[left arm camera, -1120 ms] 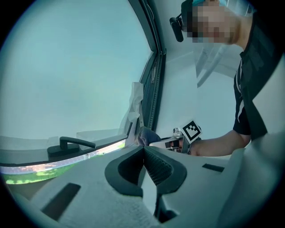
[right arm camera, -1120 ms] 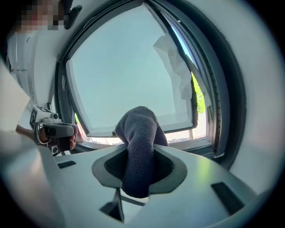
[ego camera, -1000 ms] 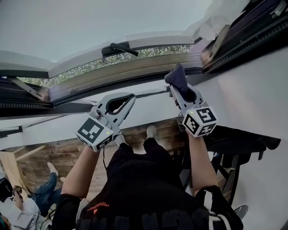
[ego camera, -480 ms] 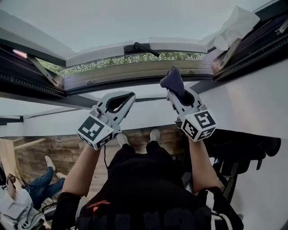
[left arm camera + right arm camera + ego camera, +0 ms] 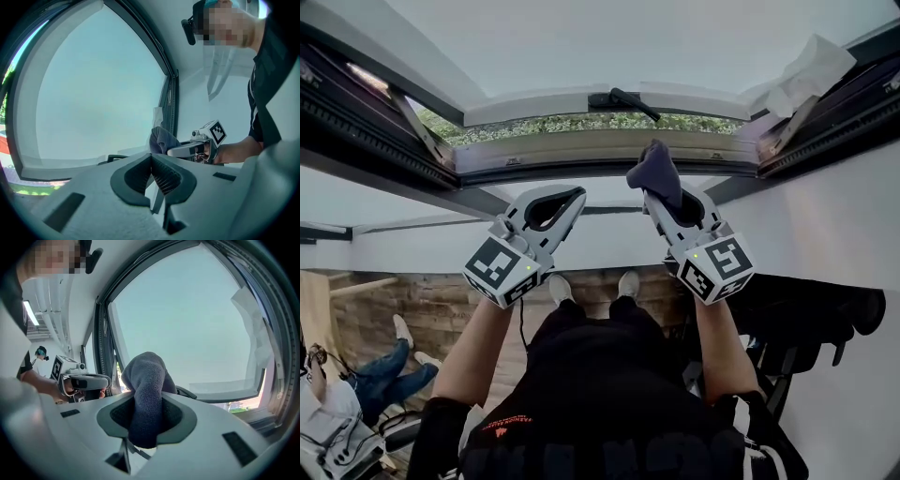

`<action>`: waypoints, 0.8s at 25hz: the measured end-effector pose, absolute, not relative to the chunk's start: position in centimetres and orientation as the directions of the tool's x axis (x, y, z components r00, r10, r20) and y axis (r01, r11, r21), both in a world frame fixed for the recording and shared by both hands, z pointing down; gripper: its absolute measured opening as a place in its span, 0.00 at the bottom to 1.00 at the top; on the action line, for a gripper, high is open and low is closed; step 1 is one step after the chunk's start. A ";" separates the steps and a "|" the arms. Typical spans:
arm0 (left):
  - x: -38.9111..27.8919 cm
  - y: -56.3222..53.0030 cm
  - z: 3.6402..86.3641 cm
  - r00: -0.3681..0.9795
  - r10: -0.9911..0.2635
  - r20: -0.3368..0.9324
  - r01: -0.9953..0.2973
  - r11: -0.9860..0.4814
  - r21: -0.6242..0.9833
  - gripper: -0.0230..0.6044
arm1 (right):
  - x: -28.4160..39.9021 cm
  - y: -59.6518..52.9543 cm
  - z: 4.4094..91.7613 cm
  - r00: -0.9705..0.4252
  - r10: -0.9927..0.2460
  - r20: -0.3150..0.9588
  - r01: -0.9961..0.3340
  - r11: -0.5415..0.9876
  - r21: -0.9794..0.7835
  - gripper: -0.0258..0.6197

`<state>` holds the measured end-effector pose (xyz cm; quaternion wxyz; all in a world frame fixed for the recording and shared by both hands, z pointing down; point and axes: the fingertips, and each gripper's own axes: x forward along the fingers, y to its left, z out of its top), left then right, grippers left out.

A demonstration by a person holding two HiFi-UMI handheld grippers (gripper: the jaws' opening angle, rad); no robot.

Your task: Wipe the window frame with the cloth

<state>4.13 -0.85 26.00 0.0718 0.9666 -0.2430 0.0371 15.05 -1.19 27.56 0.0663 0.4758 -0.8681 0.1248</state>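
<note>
A dark blue-grey cloth [image 5: 655, 172] is bunched in my right gripper [image 5: 662, 193], which is shut on it and held up at the window frame's lower rail [image 5: 581, 150]. The cloth's top overlaps that rail in the head view; I cannot tell whether they touch. In the right gripper view the cloth [image 5: 147, 390] fills the gap between the jaws and hides the tips. My left gripper [image 5: 573, 196] is about a hand's width to the left, below the frame, shut with nothing in it. The left gripper view shows its jaws meeting [image 5: 151, 157], with the cloth [image 5: 161, 139] beyond them.
A black window handle [image 5: 624, 98] sits on the tilted sash above the rail. Crumpled white sheeting [image 5: 811, 70] hangs at the frame's upper right corner. A white wall [image 5: 412, 248] runs below the window. Dark furniture [image 5: 811, 309] stands at right, and a seated person [image 5: 337, 403] is at lower left.
The head view has swung, so the window sits more centred and more of the left frame shows. The right gripper with the cloth has drifted slightly left. The left gripper has barely moved.
</note>
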 end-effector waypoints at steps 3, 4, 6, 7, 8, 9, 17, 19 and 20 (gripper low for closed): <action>3.3 -0.8 26.0 0.875 -0.473 0.099 -0.483 -0.866 0.129 0.07 | 14.0 -1.0 27.1 -0.553 -0.801 0.232 -0.833 0.532 -0.148 0.20; 3.1 -0.8 26.0 0.875 -0.475 0.095 -0.484 -0.865 0.133 0.07 | 13.7 -0.9 27.0 -0.556 -0.798 0.231 -0.831 0.537 -0.146 0.20; 2.6 -0.8 26.0 0.873 -0.479 0.089 -0.488 -0.862 0.137 0.07 | 13.1 -0.8 26.7 -0.562 -0.795 0.229 -0.827 0.543 -0.142 0.20; 2.4 -0.8 26.0 0.872 -0.481 0.087 -0.489 -0.861 0.138 0.07 | 12.9 -0.8 26.5 -0.564 -0.794 0.227 -0.826 0.547 -0.140 0.20; 2.2 -0.9 26.0 0.871 -0.484 0.084 -0.491 -0.860 0.138 0.07 | 12.6 -0.9 26.4 -0.567 -0.792 0.226 -0.823 0.550 -0.138 0.20; 2.0 -0.9 25.9 0.869 -0.487 0.082 -0.494 -0.858 0.139 0.07 | 12.3 -0.9 26.2 -0.571 -0.789 0.225 -0.821 0.555 -0.136 0.20; 0.1 -1.4 25.5 0.856 -0.512 0.064 -0.516 -0.845 0.141 0.07 | 10.4 -1.1 25.6 -0.591 -0.775 0.222 -0.806 0.578 -0.126 0.20; -0.2 -1.5 25.5 0.854 -0.517 0.062 -0.520 -0.842 0.142 0.07 | 10.0 -1.2 25.5 -0.595 -0.772 0.223 -0.803 0.583 -0.123 0.20; -0.3 -1.5 25.4 0.854 -0.517 0.061 -0.520 -0.842 0.141 0.07 | 9.9 -1.2 25.4 -0.596 -0.771 0.223 -0.802 0.584 -0.124 0.20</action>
